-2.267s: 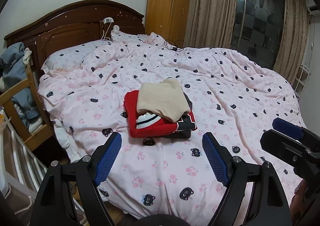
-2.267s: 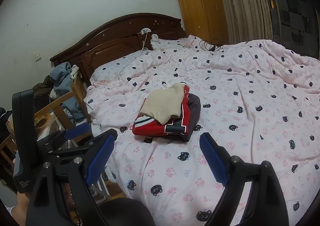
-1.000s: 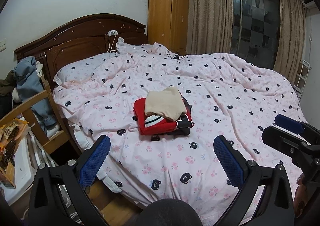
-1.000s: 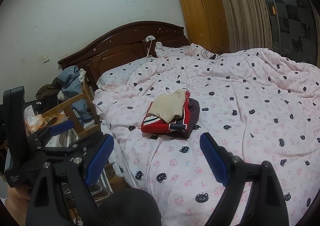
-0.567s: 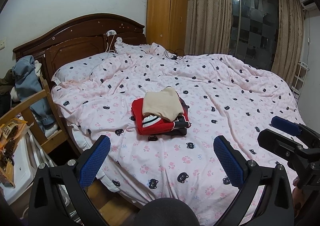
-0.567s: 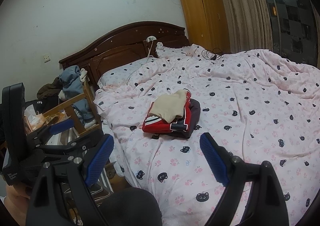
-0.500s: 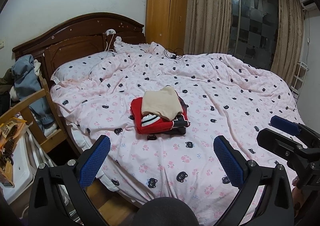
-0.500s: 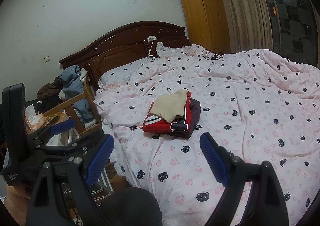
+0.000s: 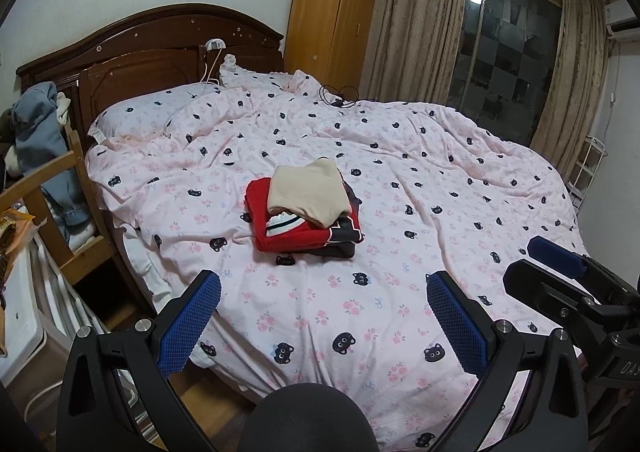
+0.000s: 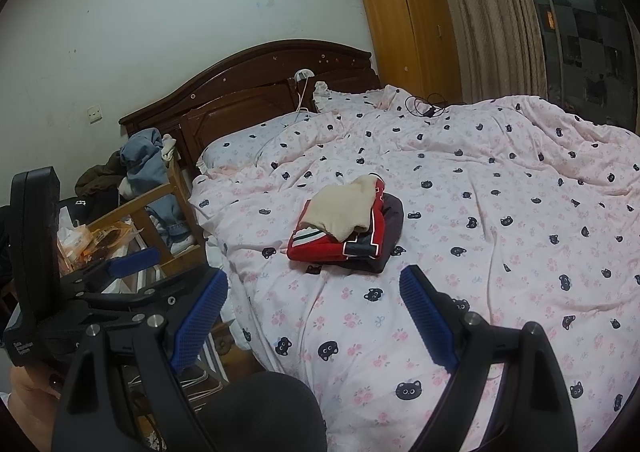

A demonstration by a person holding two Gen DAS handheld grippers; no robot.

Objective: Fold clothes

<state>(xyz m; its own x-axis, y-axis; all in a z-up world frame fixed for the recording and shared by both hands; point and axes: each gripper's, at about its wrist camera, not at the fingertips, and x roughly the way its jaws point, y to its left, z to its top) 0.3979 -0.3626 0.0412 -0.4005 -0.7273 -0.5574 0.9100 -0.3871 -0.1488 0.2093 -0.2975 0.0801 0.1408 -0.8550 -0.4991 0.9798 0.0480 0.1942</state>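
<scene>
A stack of folded clothes lies in the middle of the bed: a beige garment (image 9: 308,191) on a red one (image 9: 288,234) over a dark one (image 9: 340,250). It also shows in the right wrist view, with the beige garment (image 10: 340,210) on top. My left gripper (image 9: 320,308) is open and empty, held back over the near bed edge. My right gripper (image 10: 312,304) is open and empty, also short of the stack. The right gripper shows at the right edge of the left wrist view (image 9: 560,272).
The bed has a pink cat-print duvet (image 9: 420,180) and a dark wooden headboard (image 9: 152,48). A wooden chair (image 10: 160,220) draped with clothes stands left of the bed. A wardrobe (image 9: 328,16), curtains and a window are behind. A cable (image 9: 338,96) lies near the pillows.
Both grippers have drawn back from the bed, so the stack looks smaller and farther. The left gripper's jaws have opened wider. The stack has not moved.
</scene>
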